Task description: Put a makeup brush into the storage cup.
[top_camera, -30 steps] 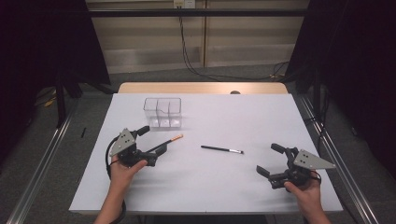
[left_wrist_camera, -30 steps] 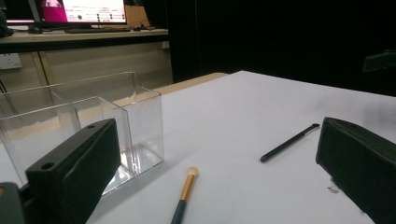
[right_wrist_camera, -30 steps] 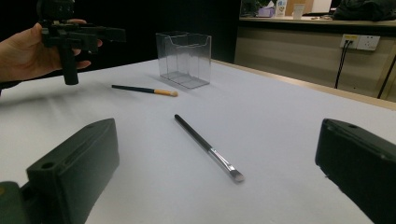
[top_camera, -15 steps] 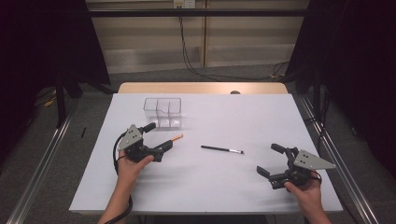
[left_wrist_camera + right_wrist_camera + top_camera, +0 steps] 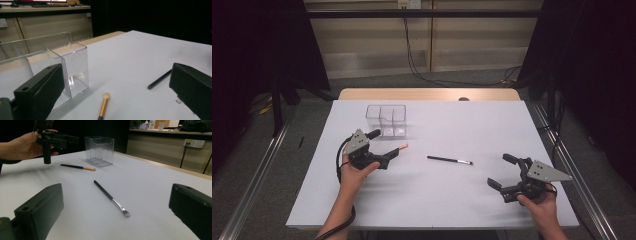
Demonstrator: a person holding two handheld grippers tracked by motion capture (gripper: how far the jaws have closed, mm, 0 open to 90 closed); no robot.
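High view: the left gripper (image 5: 388,156) hovered with spread jaws over the handle of the small gold-handled makeup brush with a pale tip (image 5: 401,148).

The brush lay on the white table (image 5: 462,200), its long axis running away from the jaws, tip toward the clear plastic compartment box (image 5: 386,119). The right gripper (image 5: 502,172), also spread and empty, sat well apart, nearer the thin black brush (image 5: 449,160).

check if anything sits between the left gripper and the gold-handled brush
Nothing visible does. The left gripper hangs open right over the gold-handled brush, with bare white table around it; the clear box stands off to one side.
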